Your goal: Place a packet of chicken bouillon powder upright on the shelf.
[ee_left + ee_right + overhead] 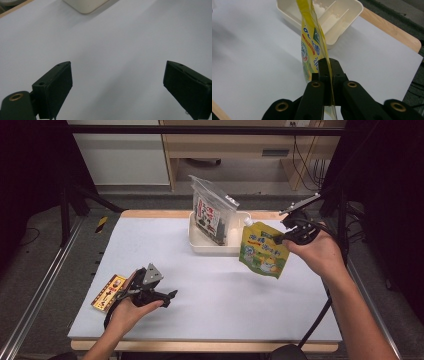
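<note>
A yellow-green spouted pouch hangs in the air just right of the cream tray, held at its right edge by my right gripper. In the right gripper view the jaws are shut on the pouch, edge-on, with the tray beyond it. My left gripper rests low over the white mat at the front left, open; in the left gripper view its black pads stand wide apart with bare mat between them. A clear zip bag of dark snacks stands in the tray.
A flat yellow-red packet lies at the mat's left edge beside my left hand. The white mat covers the wooden table. Black frame posts stand at both sides, and a cable trails from the right gripper.
</note>
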`<state>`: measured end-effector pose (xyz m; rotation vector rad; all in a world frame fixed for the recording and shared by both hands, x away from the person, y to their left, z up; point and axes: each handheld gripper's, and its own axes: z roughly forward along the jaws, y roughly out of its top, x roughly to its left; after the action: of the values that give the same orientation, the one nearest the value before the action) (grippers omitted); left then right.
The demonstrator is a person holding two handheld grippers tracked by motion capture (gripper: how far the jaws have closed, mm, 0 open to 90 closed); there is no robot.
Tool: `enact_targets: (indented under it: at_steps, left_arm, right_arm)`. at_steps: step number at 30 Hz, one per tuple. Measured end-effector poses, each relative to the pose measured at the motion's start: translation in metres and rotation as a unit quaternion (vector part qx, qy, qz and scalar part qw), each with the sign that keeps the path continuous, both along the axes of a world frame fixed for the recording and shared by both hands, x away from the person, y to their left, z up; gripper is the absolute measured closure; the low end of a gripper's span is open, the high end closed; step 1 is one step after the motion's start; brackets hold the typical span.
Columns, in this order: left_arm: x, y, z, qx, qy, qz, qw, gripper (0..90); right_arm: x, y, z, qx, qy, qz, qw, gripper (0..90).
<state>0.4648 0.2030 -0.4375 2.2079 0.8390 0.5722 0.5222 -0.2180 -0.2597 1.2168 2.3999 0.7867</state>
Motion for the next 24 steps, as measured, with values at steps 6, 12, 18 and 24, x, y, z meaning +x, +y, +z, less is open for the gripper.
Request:
enact_targets:
  at_steps: [6,12,18,24]
  left_arm:
    - [-0.003,0.005,-0.007,0.005,0.006,0.008,0.9999,8.2]
    - [-0.003,0.007,-0.009,0.002,0.005,0.011,0.9999,8.3]
    - [-0.003,0.007,-0.011,0.004,0.006,0.009,0.9999,8.3]
    - [-0.003,0.009,-0.012,0.002,0.006,0.012,0.9999,8.4]
  right_arm:
    - [0.006,-0.003,0.010,0.009,-0.010,-0.015,0.9998,90.0]
    - [0.011,-0.005,0.015,0.015,-0.013,-0.029,0.9994,90.0]
    - [0.019,-0.007,0.016,0.033,-0.013,-0.043,0.9984,90.0]
    - [0.028,-0.006,0.018,0.046,-0.018,-0.060,0.9970,90.0]
